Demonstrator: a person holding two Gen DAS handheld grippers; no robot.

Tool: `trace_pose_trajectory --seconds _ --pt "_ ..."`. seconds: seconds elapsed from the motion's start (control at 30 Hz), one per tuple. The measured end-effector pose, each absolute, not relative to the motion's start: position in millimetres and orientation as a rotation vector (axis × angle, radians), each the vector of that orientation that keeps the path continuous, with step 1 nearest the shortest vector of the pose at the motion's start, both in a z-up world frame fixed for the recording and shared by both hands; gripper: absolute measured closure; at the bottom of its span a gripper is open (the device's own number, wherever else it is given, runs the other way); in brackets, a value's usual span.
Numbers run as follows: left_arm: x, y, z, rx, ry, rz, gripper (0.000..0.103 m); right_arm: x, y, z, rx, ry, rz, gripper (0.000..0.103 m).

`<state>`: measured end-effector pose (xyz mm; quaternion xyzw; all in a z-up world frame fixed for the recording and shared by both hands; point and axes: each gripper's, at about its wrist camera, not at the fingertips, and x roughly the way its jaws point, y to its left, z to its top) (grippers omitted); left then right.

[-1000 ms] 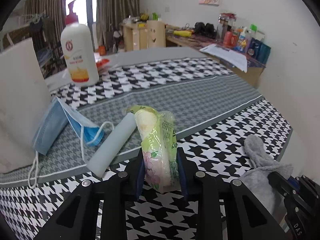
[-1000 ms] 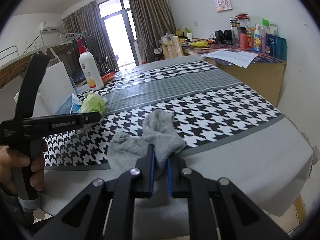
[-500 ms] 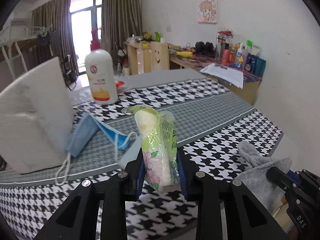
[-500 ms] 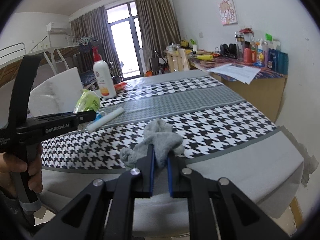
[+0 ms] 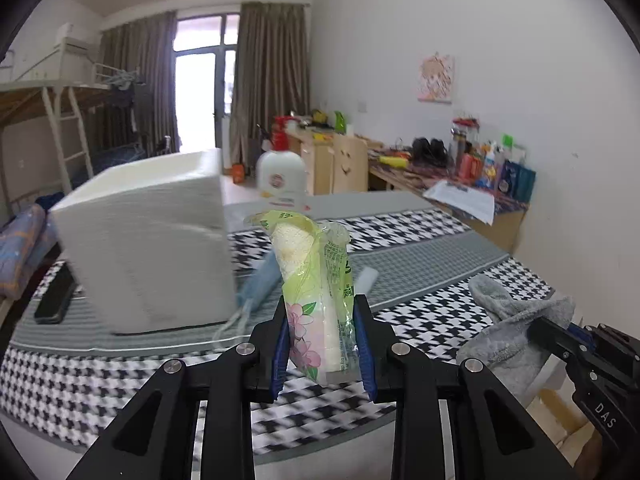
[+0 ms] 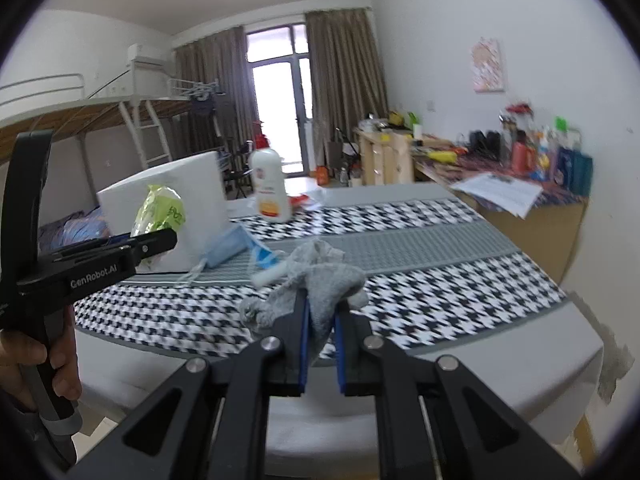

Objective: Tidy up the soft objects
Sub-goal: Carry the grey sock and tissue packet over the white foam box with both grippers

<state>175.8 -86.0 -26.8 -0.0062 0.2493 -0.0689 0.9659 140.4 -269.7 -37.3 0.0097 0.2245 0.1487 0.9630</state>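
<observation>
Carrying step: left gripper (image 5: 322, 354) fingers clamp the tissue pack (image 5: 316, 300), right gripper (image 6: 320, 344) fingers pinch the sock (image 6: 320, 280), both clear of the tabletop (image 6: 440, 292). Next, choose a drop spot.

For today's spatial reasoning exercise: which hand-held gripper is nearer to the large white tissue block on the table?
Left. The left hand-held gripper, clamping a tissue pack, is close beside the tissue block; the right hand-held gripper, clamping a grey sock, sits farther away.
</observation>
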Motion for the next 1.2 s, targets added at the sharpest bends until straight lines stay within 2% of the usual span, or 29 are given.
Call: trace_pose_trajectory --seconds 0.57,1.2 --pt "97.1 8.6 -18.1 -0.075 0.387 0.031 0.072 110.6 -179.0 -16.3 -0.093 0.386 0.473 0.089" --pt "12.2 14.9 -6.7 -0.037 0.282 0.135 0.072 59.8 -169.9 -6.4 -0.1 0.271 0.557 0.089"
